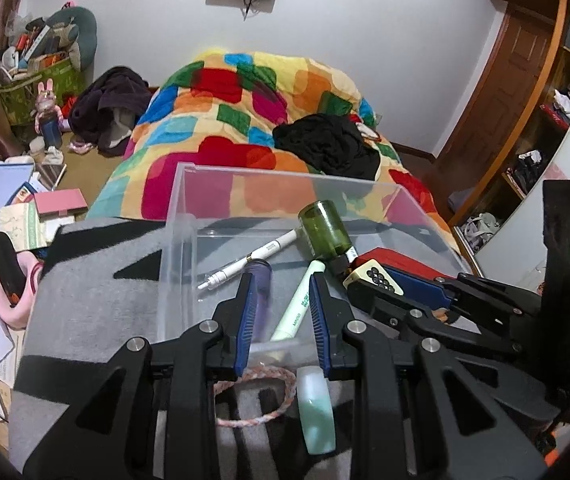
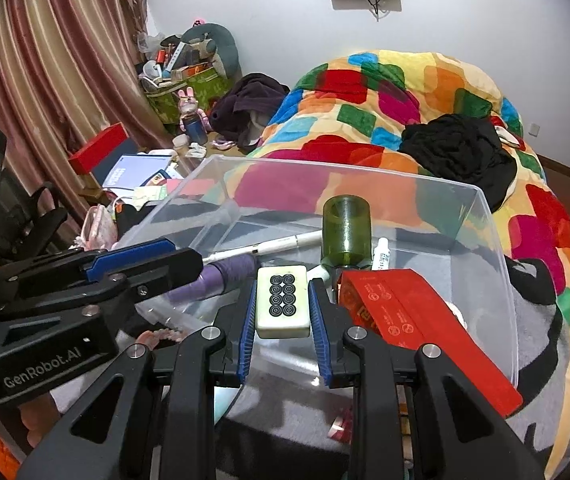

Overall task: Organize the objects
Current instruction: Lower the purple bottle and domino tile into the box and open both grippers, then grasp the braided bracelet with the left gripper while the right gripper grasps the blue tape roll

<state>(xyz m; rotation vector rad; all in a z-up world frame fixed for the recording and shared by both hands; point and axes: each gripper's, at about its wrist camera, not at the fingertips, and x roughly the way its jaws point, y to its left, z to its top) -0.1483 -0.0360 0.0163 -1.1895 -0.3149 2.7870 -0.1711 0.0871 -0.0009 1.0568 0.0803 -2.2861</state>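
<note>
- The right tool [image 2: 281,308] is clenched on a cream mahjong tile [image 2: 283,300], held over the near part of the clear plastic bin [image 2: 501,280]; the step in hand looks like dropping the tile in.
- The left tool [image 1: 281,312] has its jaws spread, gripping nothing, with a pale green pen [image 1: 299,304] and a purple tube [image 1: 259,280] lying in the bin between and under its fingers.
- Next, the right tool likely needs to lower slightly and let go over a bare patch of the bin's floor.
- A green bottle [image 2: 345,232], a white pen [image 2: 269,246] and a red box [image 2: 417,320] crowd the bin; the red box leans over its near rim, just beside the tile.
- A braided bracelet [image 1: 253,396] and a mint bangle [image 1: 317,412] lie outside on the grey blanket [image 1: 97,304], probably still to gather.
</note>
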